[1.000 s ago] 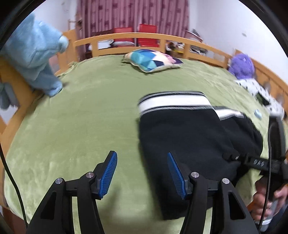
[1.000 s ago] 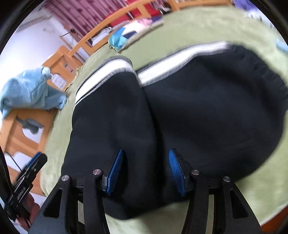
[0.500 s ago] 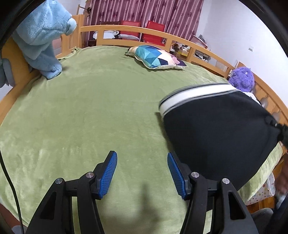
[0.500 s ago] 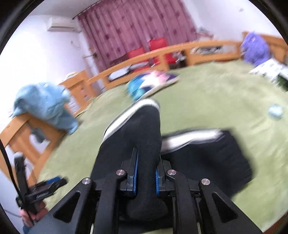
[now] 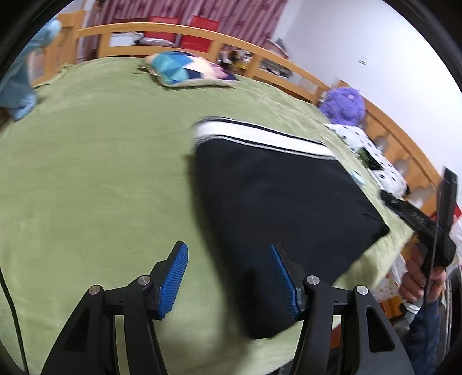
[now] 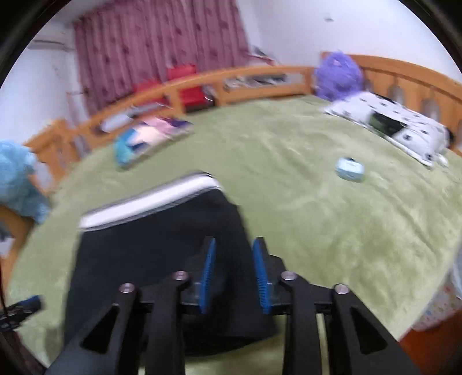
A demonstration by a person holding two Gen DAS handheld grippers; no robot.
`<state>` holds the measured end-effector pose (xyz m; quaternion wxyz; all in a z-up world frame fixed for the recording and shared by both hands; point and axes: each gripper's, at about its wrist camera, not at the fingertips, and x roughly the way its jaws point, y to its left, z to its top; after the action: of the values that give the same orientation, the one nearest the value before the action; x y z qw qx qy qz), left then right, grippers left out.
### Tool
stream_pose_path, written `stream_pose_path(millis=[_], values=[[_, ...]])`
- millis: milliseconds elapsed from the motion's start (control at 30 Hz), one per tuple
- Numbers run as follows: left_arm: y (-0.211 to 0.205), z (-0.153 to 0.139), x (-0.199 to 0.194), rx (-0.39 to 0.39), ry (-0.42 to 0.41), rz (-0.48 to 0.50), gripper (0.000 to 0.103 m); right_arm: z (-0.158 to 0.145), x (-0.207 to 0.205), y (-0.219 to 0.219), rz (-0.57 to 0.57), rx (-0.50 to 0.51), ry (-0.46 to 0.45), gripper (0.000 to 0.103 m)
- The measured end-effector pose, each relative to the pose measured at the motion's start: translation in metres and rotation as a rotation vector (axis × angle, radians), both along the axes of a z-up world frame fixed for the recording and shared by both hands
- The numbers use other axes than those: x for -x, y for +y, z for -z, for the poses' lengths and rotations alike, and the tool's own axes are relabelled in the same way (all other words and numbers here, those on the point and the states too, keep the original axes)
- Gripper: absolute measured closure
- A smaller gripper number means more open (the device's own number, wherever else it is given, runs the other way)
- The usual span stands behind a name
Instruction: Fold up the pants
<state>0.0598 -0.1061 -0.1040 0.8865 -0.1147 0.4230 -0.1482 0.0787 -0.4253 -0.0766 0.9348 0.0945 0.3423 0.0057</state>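
Your left gripper [image 5: 228, 278] is spread wide and holds nothing, your right gripper [image 6: 234, 272] stands part-open above the folded pants [image 5: 277, 207], which lie on the green blanket [image 5: 95, 161] near its front edge.

A: What do I count on the bed [image 5: 86, 173]?

B: I make it one pair of pants [image 5: 277, 202], two pillows — one patterned [image 5: 184, 70], one spotted [image 6: 404, 127] — one purple toy [image 5: 343, 105], one blue blanket [image 6: 14, 178], one small blue thing [image 6: 349, 168].

A: Chairs?

B: Two red chairs [image 5: 199, 27] behind the rail.
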Motion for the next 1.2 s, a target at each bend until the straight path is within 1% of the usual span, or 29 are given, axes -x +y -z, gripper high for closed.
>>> stream_pose_path(millis=[67, 100, 133, 167, 233, 333, 367, 400, 433, 500, 533, 600, 667, 733, 800, 833, 933, 1000, 1100, 1167, 1200], values=[[-0.018, 0.011, 0.001, -0.024, 0.023, 0.019, 0.047, 0.021, -0.016, 0.013, -0.029, 0.049, 0.124, 0.065], [-0.028, 0.023, 0.0, -0.046, 0.054, 0.025, 0.046, 0.036, -0.023, 0.019, -0.034, 0.11, 0.201, 0.065], [-0.034, 0.03, 0.002, -0.052, 0.069, 0.026, 0.046, 0.046, -0.026, 0.021, -0.036, 0.151, 0.241, 0.066], [-0.04, 0.04, 0.002, -0.047, 0.089, 0.03, 0.044, 0.052, -0.024, 0.023, -0.03, 0.168, 0.24, 0.065], [-0.045, 0.05, 0.002, -0.035, 0.126, 0.047, 0.04, 0.05, -0.014, 0.025, -0.035, 0.178, 0.209, 0.063], [-0.044, 0.044, 0.001, -0.039, 0.127, 0.051, 0.04, 0.046, -0.007, 0.027, -0.075, 0.204, 0.183, 0.063], [-0.043, 0.041, 0.001, -0.04, 0.125, 0.051, 0.04, 0.044, -0.004, 0.024, -0.086, 0.186, 0.171, 0.062], [-0.041, 0.038, 0.0, -0.038, 0.123, 0.05, 0.04, 0.043, -0.002, 0.019, -0.093, 0.159, 0.161, 0.059], [-0.039, 0.034, 0.0, -0.035, 0.117, 0.046, 0.041, 0.042, 0.001, 0.013, -0.092, 0.132, 0.155, 0.055], [-0.035, 0.025, 0.0, -0.043, 0.099, 0.033, 0.042, 0.043, 0.004, 0.006, -0.071, 0.102, 0.14, 0.054], [-0.034, 0.021, 0.0, -0.05, 0.087, 0.025, 0.042, 0.045, 0.003, 0.002, -0.061, 0.107, 0.131, 0.054], [-0.029, 0.012, 0.001, -0.052, 0.06, 0.013, 0.044, 0.041, 0.004, 0.001, -0.021, 0.166, 0.102, 0.054], [-0.02, 0.001, 0.003, -0.032, 0.027, 0.001, 0.044, 0.035, 0.007, 0.002, 0.005, 0.199, 0.054, 0.054], [-0.009, -0.006, 0.005, -0.013, 0.002, -0.009, 0.044, 0.027, 0.011, 0.002, 0.051, 0.206, 0.006, 0.054], [0.004, -0.012, 0.007, 0.004, -0.029, -0.024, 0.044, 0.019, 0.011, -0.001, 0.086, 0.175, -0.01, 0.054], [0.009, -0.014, 0.008, 0.0, -0.044, -0.037, 0.044, 0.013, 0.011, -0.004, 0.102, 0.147, -0.009, 0.054], [0.023, -0.011, 0.011, -0.041, -0.093, -0.055, 0.044, 0.003, 0.011, -0.01, 0.155, 0.053, 0.007, 0.054], [0.035, -0.005, 0.012, -0.06, -0.094, -0.053, 0.044, -0.003, 0.014, -0.01, 0.176, 0.001, 0.007, 0.054], [0.052, -0.003, 0.011, -0.034, -0.073, -0.068, 0.044, -0.012, 0.017, 0.003, 0.181, 0.022, -0.007, 0.054], [0.065, -0.002, 0.008, 0.017, -0.048, -0.082, 0.044, -0.017, 0.02, 0.017, 0.179, 0.064, -0.016, 0.054], [0.071, -0.002, 0.008, 0.045, -0.047, -0.085, 0.044, -0.018, 0.021, 0.02, 0.174, 0.063, -0.013, 0.054]])
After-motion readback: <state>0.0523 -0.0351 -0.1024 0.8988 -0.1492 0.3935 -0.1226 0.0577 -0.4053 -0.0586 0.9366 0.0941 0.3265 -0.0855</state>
